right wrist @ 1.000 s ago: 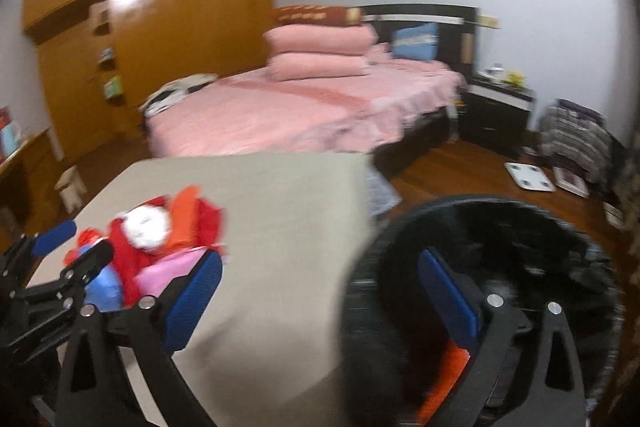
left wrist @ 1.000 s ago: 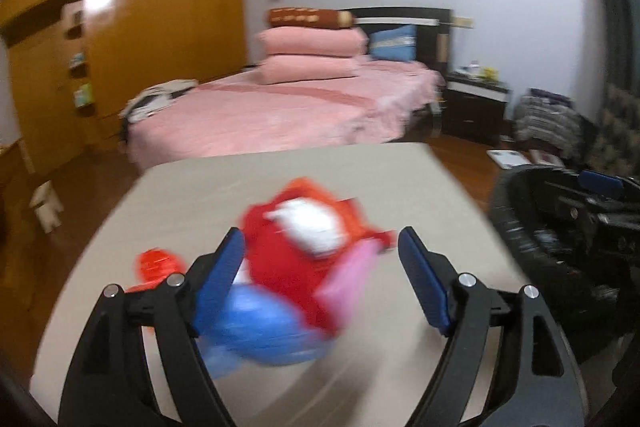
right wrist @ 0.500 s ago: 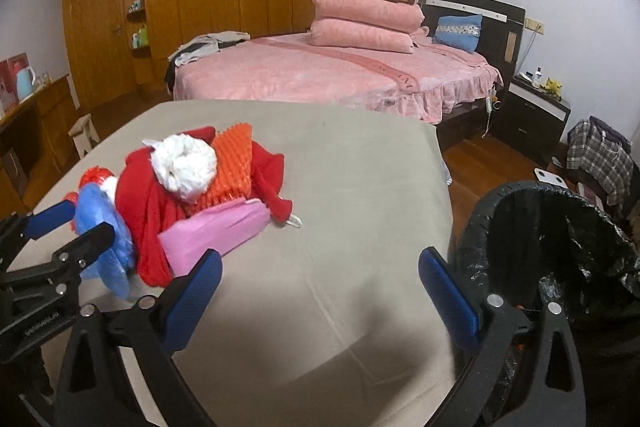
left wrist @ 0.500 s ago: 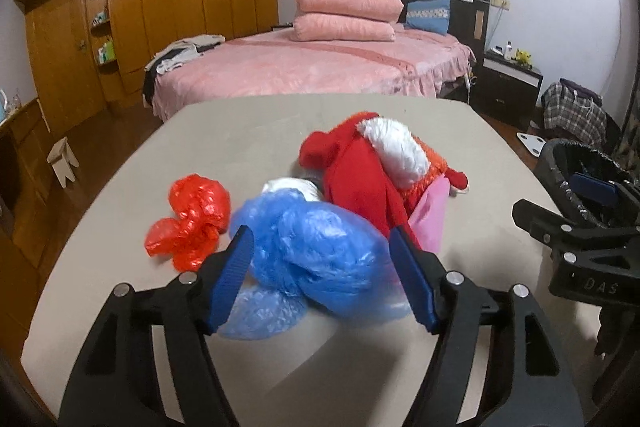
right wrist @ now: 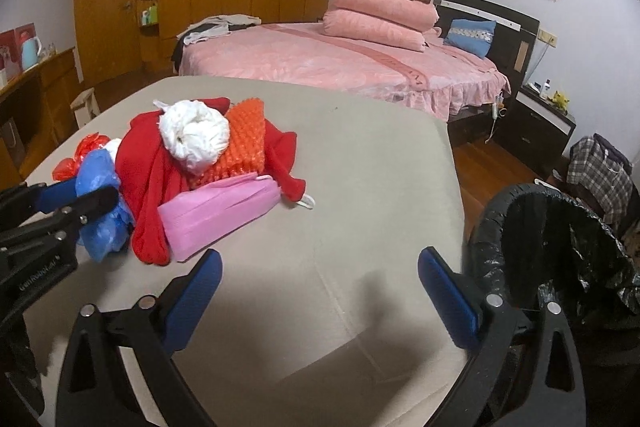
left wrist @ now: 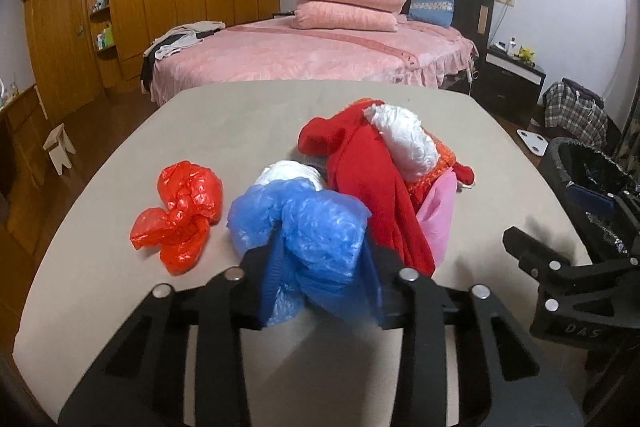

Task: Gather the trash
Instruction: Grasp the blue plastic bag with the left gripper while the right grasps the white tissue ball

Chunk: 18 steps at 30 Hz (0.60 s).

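trash first: our left gripper [left wrist: 320, 267] has its jaws closing on the crumpled blue bag [left wrist: 308, 223], pads pressing it, on the worktop [left wrist: 224, 131]. farther right, our right gripper [right wrist: 320, 291] hangs with jaws wide apart, beside the black bin [right wrist: 560, 239].

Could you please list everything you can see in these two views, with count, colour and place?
blue plastic bag: one, blue, table front, between the left tool's closing jaws
red plastic bag: one, red, left of the blue one
red cloth: one, red, in the pile
white bag: one, white, on top of the pile
orange mesh: one, orange, under the white bag
pink bag: one, pink, pile's right
table: one, beige
bin: one, black-lined, right of the table
bed: one, pink, behind
left tool: black, blue pads
right tool: open, nothing in it
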{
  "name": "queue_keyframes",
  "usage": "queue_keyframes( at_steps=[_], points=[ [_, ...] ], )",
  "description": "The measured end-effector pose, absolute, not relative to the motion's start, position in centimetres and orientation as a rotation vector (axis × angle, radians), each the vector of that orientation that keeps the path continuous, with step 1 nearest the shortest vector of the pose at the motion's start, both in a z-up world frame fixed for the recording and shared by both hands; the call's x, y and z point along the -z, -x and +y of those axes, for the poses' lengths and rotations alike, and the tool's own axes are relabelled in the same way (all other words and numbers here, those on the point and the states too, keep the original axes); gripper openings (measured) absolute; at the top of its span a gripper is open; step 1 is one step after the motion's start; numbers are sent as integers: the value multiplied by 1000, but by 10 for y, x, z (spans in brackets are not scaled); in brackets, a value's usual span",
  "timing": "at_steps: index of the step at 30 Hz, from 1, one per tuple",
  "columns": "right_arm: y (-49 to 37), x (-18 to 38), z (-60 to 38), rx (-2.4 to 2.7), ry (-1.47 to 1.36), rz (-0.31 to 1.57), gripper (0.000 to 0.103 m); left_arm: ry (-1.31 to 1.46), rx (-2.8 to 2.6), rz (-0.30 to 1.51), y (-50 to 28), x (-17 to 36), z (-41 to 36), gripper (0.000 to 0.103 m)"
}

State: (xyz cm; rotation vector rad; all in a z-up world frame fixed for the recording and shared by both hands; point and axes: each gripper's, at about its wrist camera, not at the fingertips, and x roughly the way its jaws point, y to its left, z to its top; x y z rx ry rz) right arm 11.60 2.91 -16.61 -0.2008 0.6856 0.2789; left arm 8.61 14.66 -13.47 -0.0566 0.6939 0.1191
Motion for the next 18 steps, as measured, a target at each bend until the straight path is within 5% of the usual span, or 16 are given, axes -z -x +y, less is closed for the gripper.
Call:
queue_keyframes(
  at_steps=[18],
  points=[
    [-106,147,50,-348,172,623,93,133,-227,610,-52,115,197,31]
  ],
)
